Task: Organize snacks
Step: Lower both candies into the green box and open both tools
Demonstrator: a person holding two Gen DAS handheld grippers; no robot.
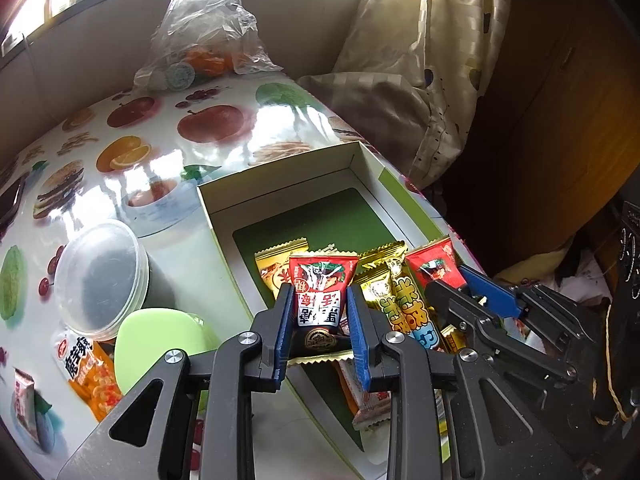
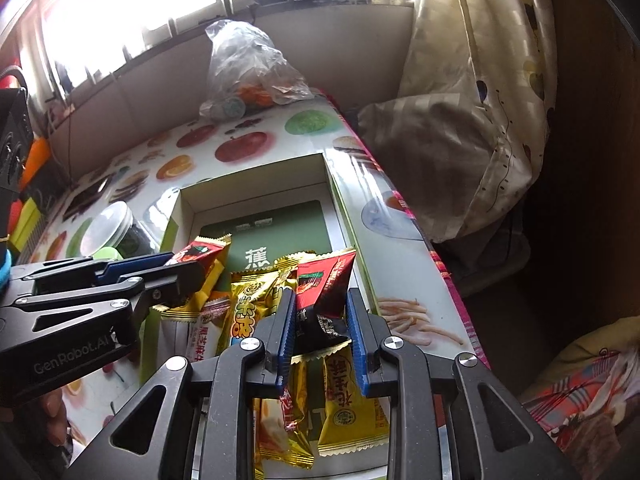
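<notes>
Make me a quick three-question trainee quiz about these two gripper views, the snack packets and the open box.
1. True or false: the left gripper is shut on a red and white snack packet.
2. What does the right gripper hold? A) a red and black packet B) a green lid C) nothing
3. Where do most of the snack packets lie: in the open box or beside the clear plastic bag?

Key: 1 true; 2 A; 3 in the open box.
</notes>
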